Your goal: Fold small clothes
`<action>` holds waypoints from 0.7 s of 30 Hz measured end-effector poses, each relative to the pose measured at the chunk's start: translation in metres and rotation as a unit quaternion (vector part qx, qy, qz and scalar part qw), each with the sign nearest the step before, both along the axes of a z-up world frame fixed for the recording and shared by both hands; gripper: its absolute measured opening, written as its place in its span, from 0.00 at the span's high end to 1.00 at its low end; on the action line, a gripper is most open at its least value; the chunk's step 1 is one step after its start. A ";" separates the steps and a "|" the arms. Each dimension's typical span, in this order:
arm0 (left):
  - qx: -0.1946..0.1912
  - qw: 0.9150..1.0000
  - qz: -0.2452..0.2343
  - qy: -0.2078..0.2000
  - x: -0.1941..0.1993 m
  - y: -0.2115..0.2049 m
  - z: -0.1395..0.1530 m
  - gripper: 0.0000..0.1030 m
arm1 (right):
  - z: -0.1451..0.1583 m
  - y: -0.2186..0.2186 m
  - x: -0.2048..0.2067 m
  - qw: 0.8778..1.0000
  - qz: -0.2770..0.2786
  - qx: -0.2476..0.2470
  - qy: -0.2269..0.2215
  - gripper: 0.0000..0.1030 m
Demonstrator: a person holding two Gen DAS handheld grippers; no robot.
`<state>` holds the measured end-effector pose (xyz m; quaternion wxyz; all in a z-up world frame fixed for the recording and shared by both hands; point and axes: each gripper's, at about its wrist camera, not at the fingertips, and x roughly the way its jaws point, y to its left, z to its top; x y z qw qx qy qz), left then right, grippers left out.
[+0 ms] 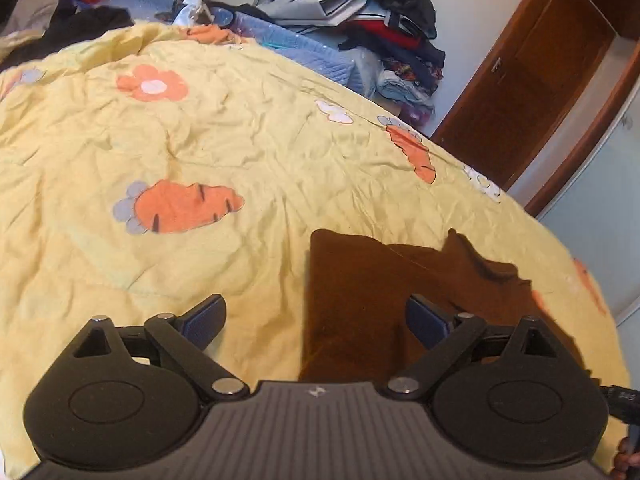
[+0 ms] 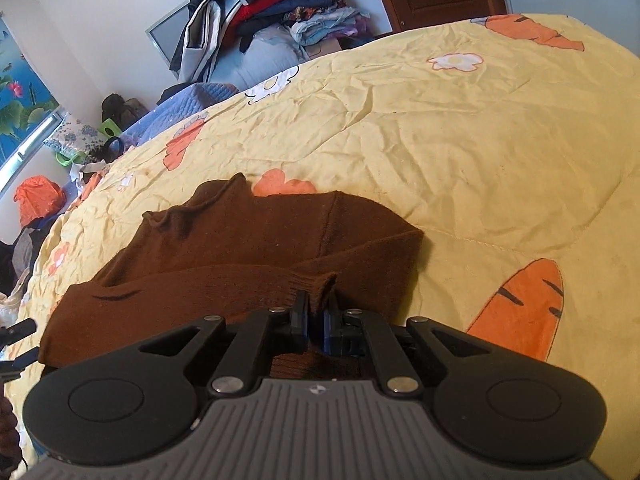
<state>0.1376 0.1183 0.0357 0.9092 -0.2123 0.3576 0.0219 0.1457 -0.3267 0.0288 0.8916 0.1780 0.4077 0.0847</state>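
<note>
A small brown knit sweater [image 2: 248,240] lies on a yellow bedspread with carrot and flower prints [image 2: 460,128]. One sleeve is folded across its body. My right gripper [image 2: 316,312] is shut on the sweater's sleeve cuff at the near edge. In the left wrist view the sweater [image 1: 360,300] lies under and ahead of my left gripper [image 1: 316,320], which is open and empty, with its right finger over the cloth and its left finger over the bedspread [image 1: 200,140]. The left gripper's fingertips [image 2: 16,344] show at the left edge of the right wrist view.
A tall pile of clothes [image 1: 384,8] stands against the wall beyond the bed and shows in the right wrist view [image 2: 260,12]. A blue quilt [image 1: 320,56] lies at the bed's far edge. A brown wooden door [image 1: 532,76] is at the right. An orange bag [image 2: 38,200] sits at the left.
</note>
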 end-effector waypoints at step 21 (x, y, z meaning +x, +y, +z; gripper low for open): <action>0.272 0.960 -0.069 -0.002 0.012 -0.080 -0.012 0.82 | -0.002 0.018 -0.009 0.997 0.016 -0.070 -0.038 0.91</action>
